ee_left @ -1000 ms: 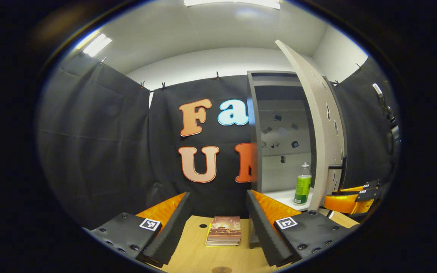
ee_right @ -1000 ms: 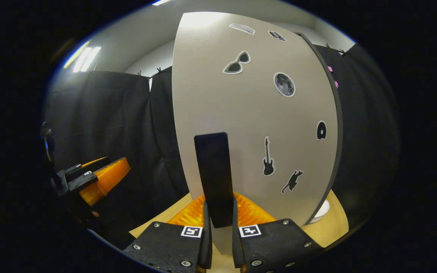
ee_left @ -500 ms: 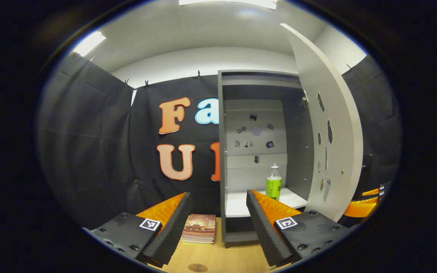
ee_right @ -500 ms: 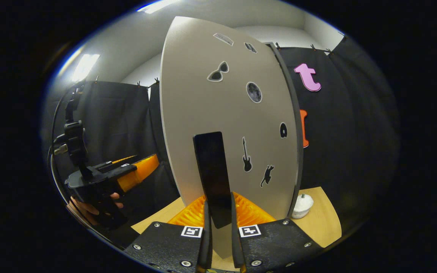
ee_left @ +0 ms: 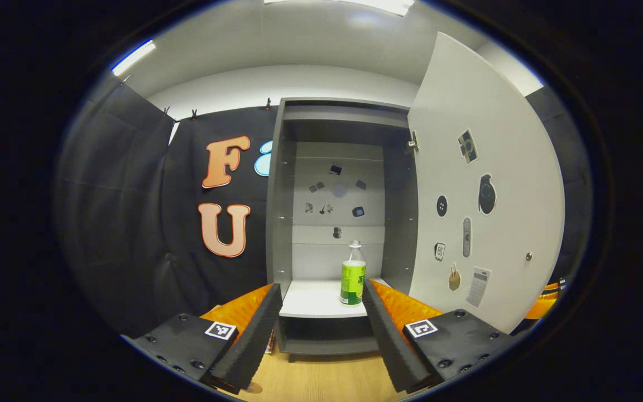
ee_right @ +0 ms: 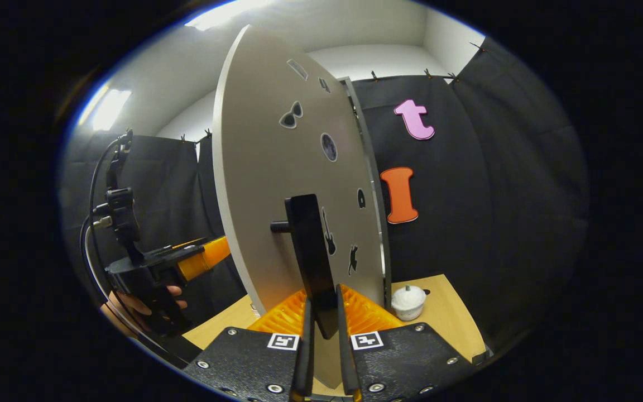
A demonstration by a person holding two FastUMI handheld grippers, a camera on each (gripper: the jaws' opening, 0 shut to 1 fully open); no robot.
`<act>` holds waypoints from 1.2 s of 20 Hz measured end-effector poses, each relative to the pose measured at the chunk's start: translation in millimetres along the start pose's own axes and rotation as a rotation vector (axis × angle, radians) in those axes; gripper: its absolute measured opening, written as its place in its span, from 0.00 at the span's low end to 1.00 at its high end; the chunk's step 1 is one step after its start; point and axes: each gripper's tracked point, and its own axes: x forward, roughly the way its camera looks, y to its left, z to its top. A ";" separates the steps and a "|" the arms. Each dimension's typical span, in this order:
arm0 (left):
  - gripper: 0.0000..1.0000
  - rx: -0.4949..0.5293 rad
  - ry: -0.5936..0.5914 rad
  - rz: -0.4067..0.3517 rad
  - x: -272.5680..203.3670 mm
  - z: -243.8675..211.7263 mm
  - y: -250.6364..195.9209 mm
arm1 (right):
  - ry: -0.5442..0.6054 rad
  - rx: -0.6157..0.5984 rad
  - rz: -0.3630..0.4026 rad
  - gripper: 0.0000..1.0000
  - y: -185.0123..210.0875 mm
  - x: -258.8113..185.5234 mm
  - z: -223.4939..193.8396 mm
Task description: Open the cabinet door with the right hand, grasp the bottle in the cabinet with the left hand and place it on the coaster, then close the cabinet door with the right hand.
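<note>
Right hand-held gripper [ee_right: 321, 357]: pinching door handle [ee_right: 310, 251], lower centre. Left hand-held gripper [ee_left: 321, 318]: spread, facing bottle [ee_left: 353, 276] on cabinet shelf [ee_left: 316, 298], centre.

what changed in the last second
The cabinet door has swung wider open, pulled by the right gripper, which stays shut on the door handle. The left gripper has turned to face the open cabinet. Its jaws stay open; the bottle still stands on the shelf.
</note>
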 end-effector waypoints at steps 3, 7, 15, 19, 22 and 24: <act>0.93 0.000 -0.008 -0.054 18.0 3.0 -14.2 | -0.007 0.019 -0.040 0.19 -17.7 -3.0 2.6; 0.94 -0.020 -0.004 -0.120 53.6 -3.1 -26.4 | -0.022 0.057 -0.118 0.19 -43.9 -2.1 -2.2; 0.94 -0.038 0.027 -0.228 120.0 -25.2 -53.7 | -0.068 0.064 -0.200 0.13 -62.5 -9.0 3.4; 0.96 -0.038 0.042 -0.257 147.6 -32.5 -61.8 | -0.074 0.029 -0.242 0.18 -69.6 -13.8 2.9; 0.96 -0.026 0.038 -0.280 161.4 -34.3 -69.1 | -0.082 -0.008 -0.249 0.27 -69.5 -23.8 5.9; 0.96 -0.027 0.045 -0.298 171.0 -38.3 -76.0 | -0.105 -0.006 -0.242 0.33 -67.5 -31.7 13.0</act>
